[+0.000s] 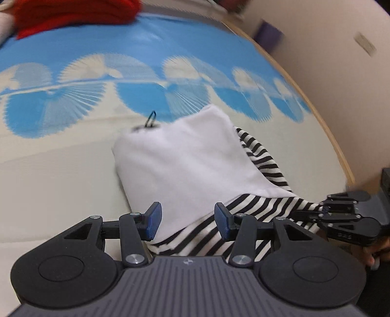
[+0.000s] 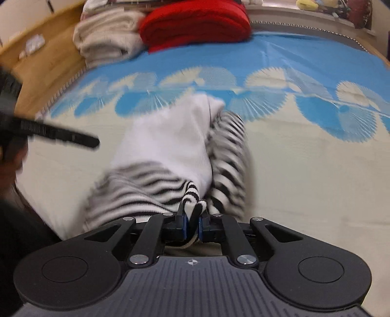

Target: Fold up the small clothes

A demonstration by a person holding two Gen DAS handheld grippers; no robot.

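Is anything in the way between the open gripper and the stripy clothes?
No, nothing visible blocks it. The left gripper hangs open right over the striped garment, where the white cloth lies across it. The right gripper already pinches an edge of the same garment.

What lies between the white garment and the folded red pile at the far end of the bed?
Only bare bedspread separates the white garment from the red pile, seen in the right wrist view.
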